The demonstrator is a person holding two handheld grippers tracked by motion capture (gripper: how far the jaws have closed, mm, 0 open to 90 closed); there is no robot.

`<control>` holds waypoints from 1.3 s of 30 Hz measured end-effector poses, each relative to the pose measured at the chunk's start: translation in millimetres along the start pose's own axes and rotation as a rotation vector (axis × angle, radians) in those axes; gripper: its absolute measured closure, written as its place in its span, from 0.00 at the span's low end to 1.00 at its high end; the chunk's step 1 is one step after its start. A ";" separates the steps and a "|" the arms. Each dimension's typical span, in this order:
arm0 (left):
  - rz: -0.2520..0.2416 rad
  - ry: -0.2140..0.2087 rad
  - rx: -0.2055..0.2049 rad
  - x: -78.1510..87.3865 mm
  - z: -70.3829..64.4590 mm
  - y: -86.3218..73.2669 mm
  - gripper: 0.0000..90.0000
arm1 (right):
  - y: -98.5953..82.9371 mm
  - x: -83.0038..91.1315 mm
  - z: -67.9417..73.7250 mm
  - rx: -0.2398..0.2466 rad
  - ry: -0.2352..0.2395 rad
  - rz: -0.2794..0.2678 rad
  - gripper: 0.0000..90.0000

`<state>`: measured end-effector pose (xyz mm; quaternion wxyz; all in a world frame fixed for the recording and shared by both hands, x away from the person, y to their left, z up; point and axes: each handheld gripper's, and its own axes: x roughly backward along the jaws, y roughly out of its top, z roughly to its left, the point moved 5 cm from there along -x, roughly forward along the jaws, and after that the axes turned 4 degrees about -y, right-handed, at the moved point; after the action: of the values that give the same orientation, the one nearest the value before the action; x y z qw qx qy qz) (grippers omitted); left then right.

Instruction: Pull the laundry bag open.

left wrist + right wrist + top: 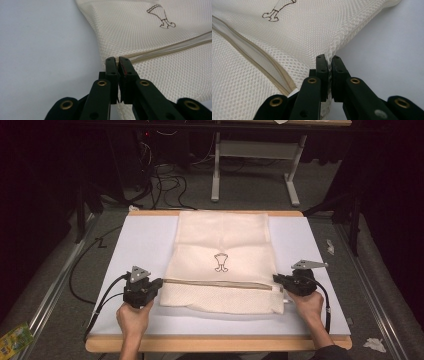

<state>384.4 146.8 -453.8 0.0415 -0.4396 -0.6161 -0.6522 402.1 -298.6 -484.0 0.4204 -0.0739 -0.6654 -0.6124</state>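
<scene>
Each tool, left tool [159, 284] and right tool [276, 279], pinches a side of the mesh bag [223, 250]; next they should probably lift together.

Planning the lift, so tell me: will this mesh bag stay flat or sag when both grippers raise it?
Likely sags: the mesh bag is thin netting lying flat, puckering where the left gripper and right gripper pinch its side edges. Probably light. The zipper may stiffen one line slightly.
</scene>
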 end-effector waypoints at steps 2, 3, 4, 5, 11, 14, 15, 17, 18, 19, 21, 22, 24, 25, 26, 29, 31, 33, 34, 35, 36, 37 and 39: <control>0.004 -0.003 0.001 -0.8 0.1 -1.9 0.97 | -3.0 -2.0 0.1 -0.007 0.008 0.007 0.97; 0.004 -0.004 0.002 -0.8 0.0 -2.1 0.97 | -3.0 -2.0 0.1 -0.007 0.008 0.007 0.97; 0.006 -0.005 0.003 -1.5 -0.4 -2.3 0.97 | -3.8 -2.9 0.5 -0.008 0.008 0.007 0.97; 0.011 -0.008 0.003 -2.7 -0.9 -2.7 0.97 | -5.1 -3.8 0.5 -0.007 0.007 0.013 0.97; 0.043 -0.010 0.007 -7.0 0.1 -7.3 0.96 | -8.3 -5.7 0.4 -0.004 0.009 0.029 0.96; 0.059 -0.006 0.010 -9.7 0.5 -8.5 0.96 | -8.9 -6.1 0.3 0.001 0.010 0.030 0.95; 0.064 -0.007 0.008 -10.0 0.5 -8.7 0.96 | -8.9 -6.1 0.3 0.001 0.010 0.030 0.95; 0.064 -0.005 0.007 -10.2 0.4 -9.1 0.96 | -9.6 -6.7 0.4 0.004 0.008 0.034 0.95; 0.065 -0.002 0.006 -10.5 0.3 -9.3 0.96 | -10.2 -7.4 0.6 0.000 0.009 0.038 0.94; 0.067 -0.001 0.006 -10.9 0.0 -9.6 0.96 | -10.2 -7.4 0.6 0.000 0.009 0.038 0.94; 0.067 -0.006 0.001 -11.3 -2.3 -9.9 0.96 | -11.2 -7.9 0.4 -0.016 0.016 0.042 0.93; 0.063 -0.001 -0.014 -11.4 -2.2 -9.5 0.96 | -11.4 -8.1 0.1 -0.016 0.016 0.044 0.92; 0.065 -0.006 -0.001 -11.0 -2.3 -9.7 0.96 | -11.3 -7.9 -0.2 -0.015 0.017 0.044 0.91; 0.067 -0.008 0.002 -11.1 -2.1 -9.7 0.96 | -11.3 -7.6 -0.5 -0.012 0.018 0.044 0.91; 0.068 -0.007 0.002 -11.9 -2.1 -9.8 0.96 | -11.4 -7.1 -0.7 -0.010 0.016 0.042 0.90; 0.075 -0.011 -0.001 -14.1 -2.9 -10.4 0.95 | -12.1 -6.9 -0.6 -0.012 0.014 0.046 0.88; 0.072 -0.009 -0.001 -14.2 -2.9 -10.4 0.94 | -12.5 -7.3 -0.3 -0.014 0.013 0.047 0.87; 0.071 -0.012 0.001 -14.9 -3.4 -10.3 0.94 | -12.7 -7.4 -0.1 -0.011 0.006 0.049 0.84; 0.072 -0.012 0.000 -16.0 -3.7 -10.3 0.93 | -12.5 -6.2 -0.2 -0.005 -0.009 0.035 0.82; 0.072 -0.012 0.000 -16.0 -3.7 -10.3 0.93 | -12.5 -6.2 -0.2 -0.005 -0.009 0.035 0.82; 0.074 -0.014 -0.003 -16.3 -4.0 -10.2 0.93 | -12.0 -5.0 0.4 -0.003 -0.010 0.027 0.81; 0.069 -0.012 -0.004 -16.4 -4.1 -10.1 0.93 | -12.0 -5.0 0.4 -0.003 -0.010 0.027 0.81; 0.058 -0.012 -0.003 -15.8 -4.5 -9.2 0.91 | -12.2 -6.1 0.8 -0.001 -0.016 0.039 0.76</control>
<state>386.2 137.5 -470.1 0.0560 -0.4610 -0.6025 -0.6491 398.1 -298.4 -497.1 0.4269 -0.0922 -0.6668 -0.6039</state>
